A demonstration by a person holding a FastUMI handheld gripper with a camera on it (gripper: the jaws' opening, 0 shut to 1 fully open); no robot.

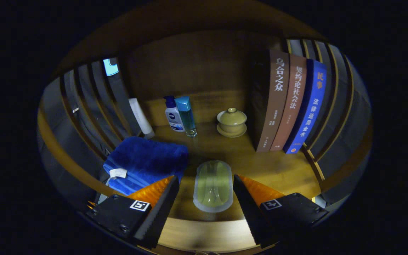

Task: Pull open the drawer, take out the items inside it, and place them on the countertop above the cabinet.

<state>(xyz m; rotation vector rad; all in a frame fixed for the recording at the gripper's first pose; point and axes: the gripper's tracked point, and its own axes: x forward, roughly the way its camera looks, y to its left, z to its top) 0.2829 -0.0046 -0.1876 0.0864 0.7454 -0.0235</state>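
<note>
A translucent oval case with a yellow-green inside lies flat on the wooden countertop. My gripper is open, one finger on each side of the case, and a gap shows on both sides, so neither finger touches it. A folded blue towel with a white tag lies on the countertop just ahead of the left finger. The drawer is out of sight.
Beyond the fingers stand a white-and-blue bottle, a clear teal bottle and a lidded beige cup on a saucer. Three upright books lean on the right slatted wall. A white tube leans against the left slats.
</note>
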